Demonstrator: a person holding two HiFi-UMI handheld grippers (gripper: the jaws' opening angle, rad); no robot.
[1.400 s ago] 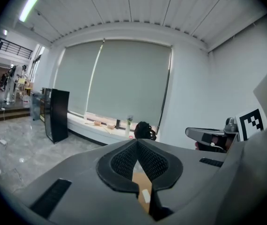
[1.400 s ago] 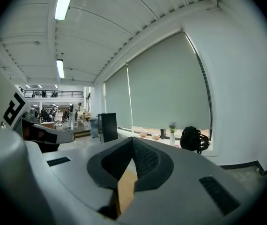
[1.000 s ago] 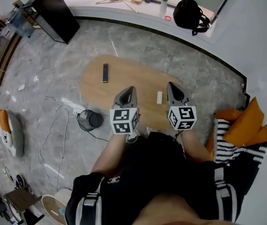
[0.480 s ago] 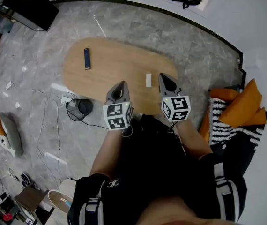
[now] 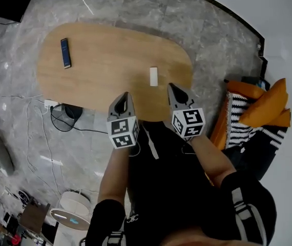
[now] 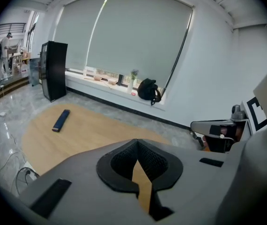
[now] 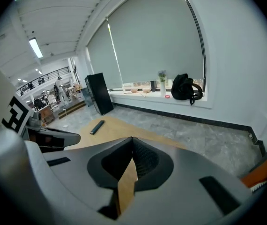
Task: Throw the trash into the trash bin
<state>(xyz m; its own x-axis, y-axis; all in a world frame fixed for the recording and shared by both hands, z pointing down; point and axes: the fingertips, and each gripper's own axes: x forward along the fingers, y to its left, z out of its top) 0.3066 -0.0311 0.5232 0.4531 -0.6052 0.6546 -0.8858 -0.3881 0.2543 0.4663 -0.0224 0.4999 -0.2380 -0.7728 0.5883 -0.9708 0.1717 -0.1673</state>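
Note:
On the oval wooden table (image 5: 100, 45) lies a small white piece of trash (image 5: 153, 76), just beyond my right gripper (image 5: 174, 88). A dark flat bar (image 5: 65, 53) rests at the table's far left; it also shows in the left gripper view (image 6: 61, 120) and the right gripper view (image 7: 96, 126). The black wire trash bin (image 5: 63, 117) stands on the floor at the table's near left edge, partly hidden under it. My left gripper (image 5: 123, 99) hovers over the near table edge. Both grippers are shut and hold nothing, with their tips meeting in the left (image 6: 137, 141) and right (image 7: 132, 139) gripper views.
Orange cushions and a striped cloth (image 5: 258, 114) lie on the floor to the right. Cables (image 5: 38, 132) trail across the grey floor by the bin. A black backpack (image 6: 148, 89) sits on the window sill and a black cabinet (image 6: 54, 69) stands at the far left.
Both grippers have come down side by side toward the table's near edge. The head view has tipped down, so the table looks larger. The jaws stayed shut.

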